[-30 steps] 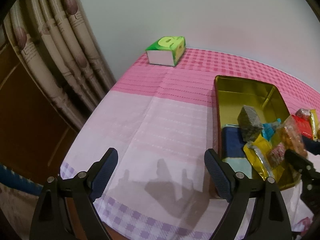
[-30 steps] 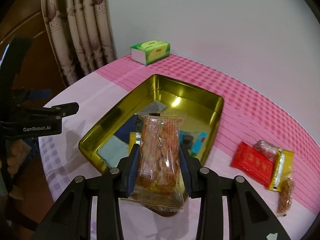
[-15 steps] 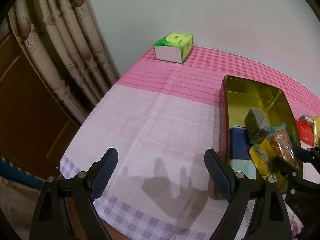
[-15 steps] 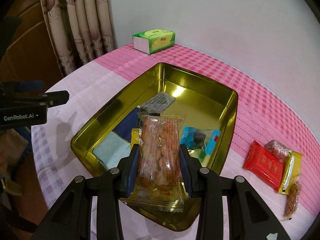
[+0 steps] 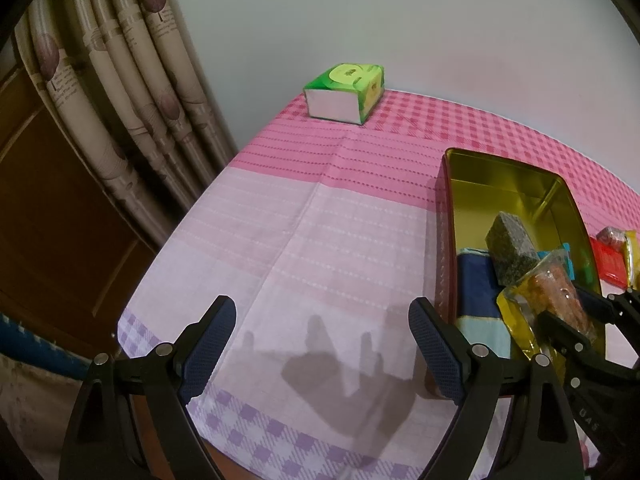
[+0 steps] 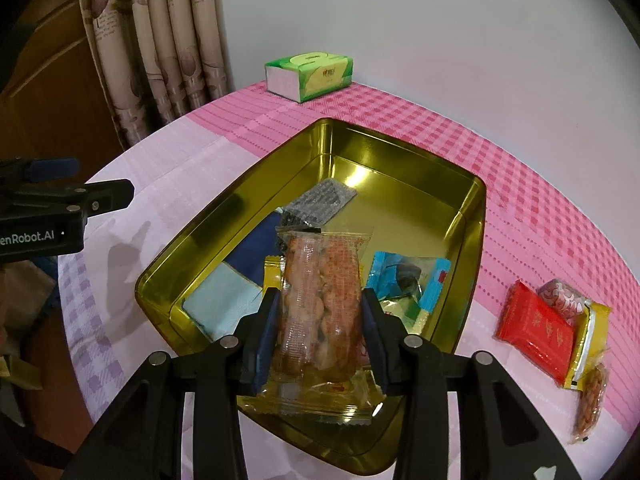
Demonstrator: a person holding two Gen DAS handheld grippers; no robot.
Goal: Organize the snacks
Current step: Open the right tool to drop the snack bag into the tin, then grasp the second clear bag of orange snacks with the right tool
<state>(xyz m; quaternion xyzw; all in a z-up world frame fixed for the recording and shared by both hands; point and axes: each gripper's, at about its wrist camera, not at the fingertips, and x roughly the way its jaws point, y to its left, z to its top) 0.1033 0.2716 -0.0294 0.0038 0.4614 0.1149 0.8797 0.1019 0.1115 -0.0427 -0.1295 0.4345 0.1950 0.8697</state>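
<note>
My right gripper [image 6: 320, 300] holds a clear packet of orange snacks [image 6: 320, 264] upright over the near end of the gold tin [image 6: 400, 148]. Its jaws are opening, but the pads still touch the packet's sides. Inside the tin lie a grey packet [image 6: 320, 200], a light blue wrapper [image 6: 408, 276], a dark blue packet [image 6: 248, 256], a pale blue one [image 6: 224, 304] and a yellow one. My left gripper [image 5: 322, 316] hovers open over bare cloth left of the tin [image 5: 500, 160], with nothing between its fingers. The held packet [image 5: 556, 296] also appears there.
On the cloth right of the tin lie a red packet [image 6: 536, 332], a yellow one [image 6: 588, 344], a pinkish one [image 6: 560, 296] and a small nut packet [image 6: 592, 400]. A green tissue box [image 6: 312, 76] stands at the far edge. Curtains [image 6: 160, 40] hang beyond the table's left edge.
My right gripper has come down and closer to the tin with the packet between its fingers. The left gripper has stayed open in the same spot.
</note>
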